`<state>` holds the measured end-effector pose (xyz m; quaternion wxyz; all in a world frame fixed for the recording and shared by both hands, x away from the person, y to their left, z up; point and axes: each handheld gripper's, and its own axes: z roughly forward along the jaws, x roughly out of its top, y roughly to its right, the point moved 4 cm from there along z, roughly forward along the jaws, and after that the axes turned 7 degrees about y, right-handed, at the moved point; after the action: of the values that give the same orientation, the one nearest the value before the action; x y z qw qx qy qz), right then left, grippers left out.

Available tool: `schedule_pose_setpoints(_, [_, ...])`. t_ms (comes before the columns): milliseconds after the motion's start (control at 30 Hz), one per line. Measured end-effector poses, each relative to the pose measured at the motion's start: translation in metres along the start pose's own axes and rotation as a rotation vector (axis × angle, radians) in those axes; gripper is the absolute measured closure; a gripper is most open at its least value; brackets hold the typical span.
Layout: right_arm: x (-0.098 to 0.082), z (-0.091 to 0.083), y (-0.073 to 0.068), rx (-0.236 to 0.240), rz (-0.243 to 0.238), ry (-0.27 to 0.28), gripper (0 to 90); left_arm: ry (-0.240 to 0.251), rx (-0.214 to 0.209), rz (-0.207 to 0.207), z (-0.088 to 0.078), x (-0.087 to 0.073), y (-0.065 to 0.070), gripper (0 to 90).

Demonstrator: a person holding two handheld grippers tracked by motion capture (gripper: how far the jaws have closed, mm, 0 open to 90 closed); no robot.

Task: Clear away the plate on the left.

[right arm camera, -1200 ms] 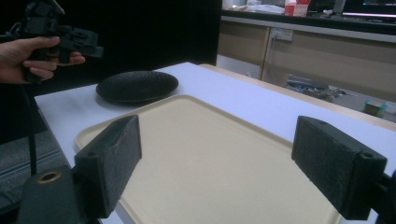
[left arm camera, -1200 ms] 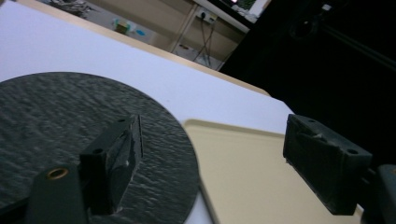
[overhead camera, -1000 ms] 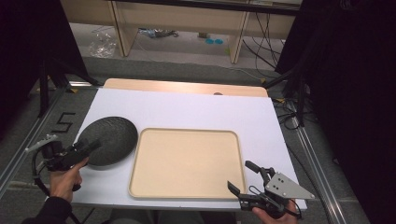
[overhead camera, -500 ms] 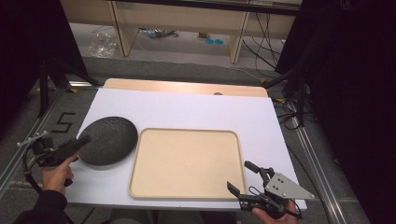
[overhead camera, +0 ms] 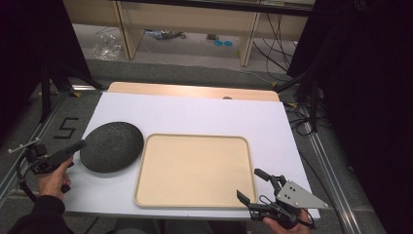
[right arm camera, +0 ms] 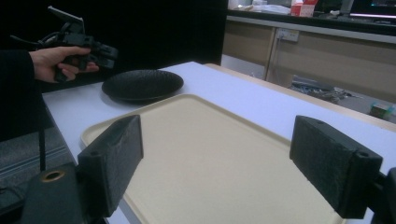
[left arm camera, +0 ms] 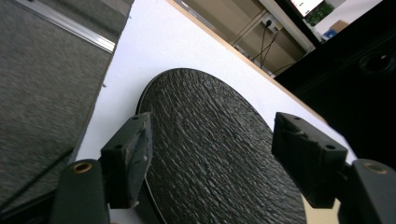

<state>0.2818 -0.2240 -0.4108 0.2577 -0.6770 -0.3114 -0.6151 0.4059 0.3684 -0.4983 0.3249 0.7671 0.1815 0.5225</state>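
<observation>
The black plate [overhead camera: 111, 146] lies flat on the white bench [overhead camera: 195, 114], just left of the empty beige tray [overhead camera: 195, 170] and touching or nearly touching its left rim. The left tool [overhead camera: 77, 145] sits at the plate's left edge; its jaws have just been closing but stand well apart, one low beside the rim and the other over the plate's textured face, with no pad pressing yet. To grip well, it is best to slide the lower jaw under the raised rim, keep the upper one over the lip, and close squarely so the plate does not tip. The right tool [overhead camera: 254, 186] hovers wide open and empty at the tray's near right corner.
</observation>
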Motion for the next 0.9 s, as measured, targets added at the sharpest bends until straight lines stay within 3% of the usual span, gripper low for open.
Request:
schedule_pose_setpoints(167, [0.000,0.001,0.000,0.001,-0.011,0.003,18.7,-0.020,0.033,0.009,0.003,-0.002,-0.005,33.8])
schedule_pose_setpoints(200, [0.000,0.001,0.000,0.003,-0.013,0.001,18.8,-0.036,0.058,0.017,0.004,-0.003,-0.008,33.8])
schedule_pose_setpoints(400, [0.000,0.001,-0.001,0.009,-0.013,0.007,19.0,-0.041,0.053,-0.010,0.006,-0.004,-0.013,36.2])
schedule_pose_setpoints(467, [0.000,0.001,-0.001,0.010,-0.013,0.009,19.3,-0.065,0.053,-0.028,0.008,-0.005,-0.015,36.3])
schedule_pose_setpoints(533, [0.000,0.002,-0.001,0.000,-0.016,0.006,19.5,-0.079,0.080,-0.028,0.010,-0.006,-0.018,37.9])
schedule_pose_setpoints(700, [0.000,0.002,-0.001,0.015,-0.018,0.016,19.7,-0.097,0.065,-0.042,0.013,-0.008,-0.019,42.8])
schedule_pose_setpoints(900, [-0.001,0.002,-0.002,0.014,-0.012,0.002,19.9,-0.125,0.076,-0.065,0.017,-0.011,-0.020,45.0])
